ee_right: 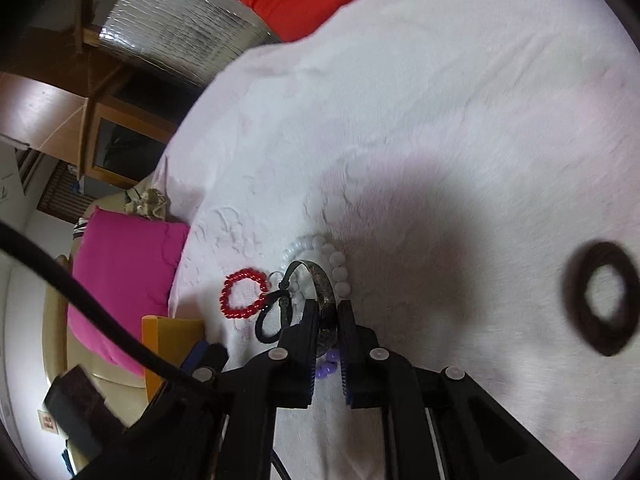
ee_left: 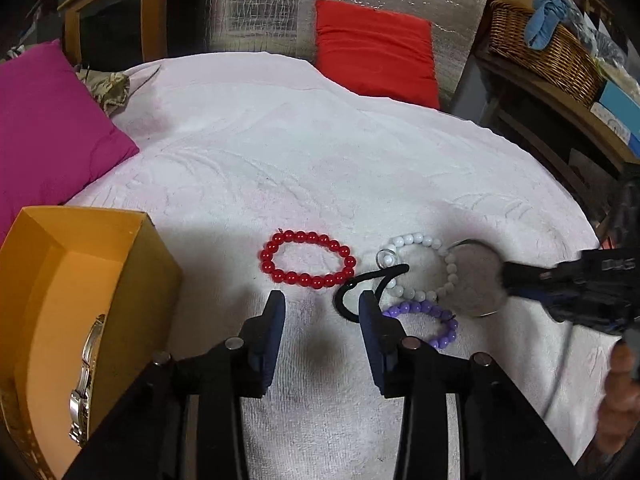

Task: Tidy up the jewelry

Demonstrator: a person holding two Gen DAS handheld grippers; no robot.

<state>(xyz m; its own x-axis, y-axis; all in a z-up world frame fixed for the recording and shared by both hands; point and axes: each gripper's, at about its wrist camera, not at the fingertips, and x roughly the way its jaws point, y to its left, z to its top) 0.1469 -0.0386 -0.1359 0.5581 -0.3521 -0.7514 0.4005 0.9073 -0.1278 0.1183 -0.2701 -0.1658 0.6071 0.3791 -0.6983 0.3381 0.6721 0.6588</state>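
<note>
Only a silver metal link watch [ee_left: 82,376] lay in the open orange cardboard box [ee_left: 132,280] left of the left gripper [ee_left: 322,308], whose fingers stood apart and empty. The right gripper [ee_right: 329,312] was clamped on a round silvery bangle [ee_right: 322,296]. Red [ee_left: 308,259], white [ee_left: 416,268] and purple bead bracelets [ee_left: 434,324], a black hair tie [ee_left: 360,284] and a dark ring-shaped scrunchie [ee_right: 602,298] lay on the white towel [ee_left: 320,160], so I judge most sorting remained.

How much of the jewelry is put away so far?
Only a watch lies in the orange box. The right gripper is pinching a metal bangle. Red, white and purple bead bracelets and a black hair tie remain on the towel.
</note>
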